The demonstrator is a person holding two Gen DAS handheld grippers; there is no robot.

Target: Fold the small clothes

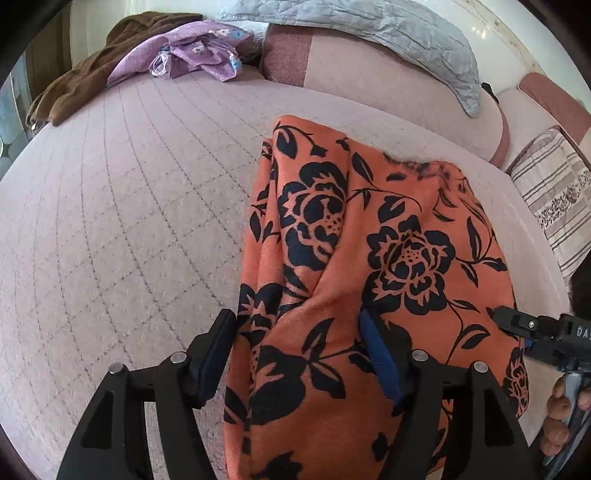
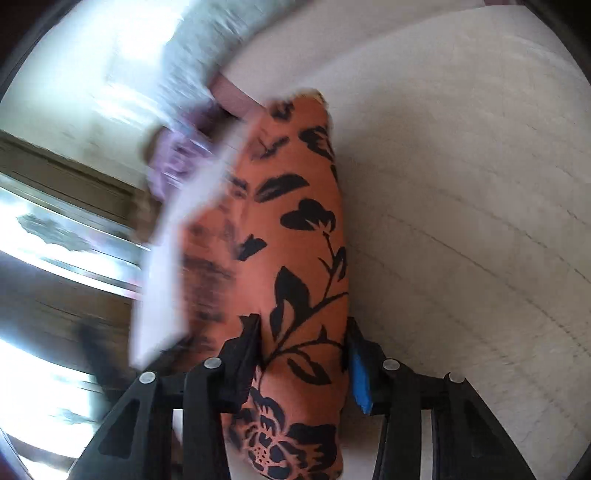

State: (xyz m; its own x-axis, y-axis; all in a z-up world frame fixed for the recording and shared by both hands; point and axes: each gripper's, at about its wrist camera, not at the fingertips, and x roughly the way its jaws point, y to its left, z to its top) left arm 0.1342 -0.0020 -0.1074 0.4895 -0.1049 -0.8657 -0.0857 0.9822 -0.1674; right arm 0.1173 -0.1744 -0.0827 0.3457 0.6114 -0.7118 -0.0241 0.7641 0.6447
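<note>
An orange garment with black flowers (image 1: 388,236) lies bunched on the pink quilted bed cover (image 1: 129,203). My left gripper (image 1: 299,336) stands open over its near end, a fold of the cloth rising between the two fingers. At the right edge of the left wrist view, my right gripper (image 1: 498,317) reaches the garment's side, with a person's hand (image 1: 561,417) on its handle. The right wrist view is blurred. There the orange garment (image 2: 295,229) fills the gap of my right gripper (image 2: 303,339), and both pads press on it.
At the far left of the bed lie a brown garment (image 1: 85,66) and a purple flowered cloth (image 1: 192,51). A grey quilted blanket (image 1: 388,33) drapes over a pink cushion (image 1: 369,81) at the back. A striped pillow (image 1: 554,195) sits at the right.
</note>
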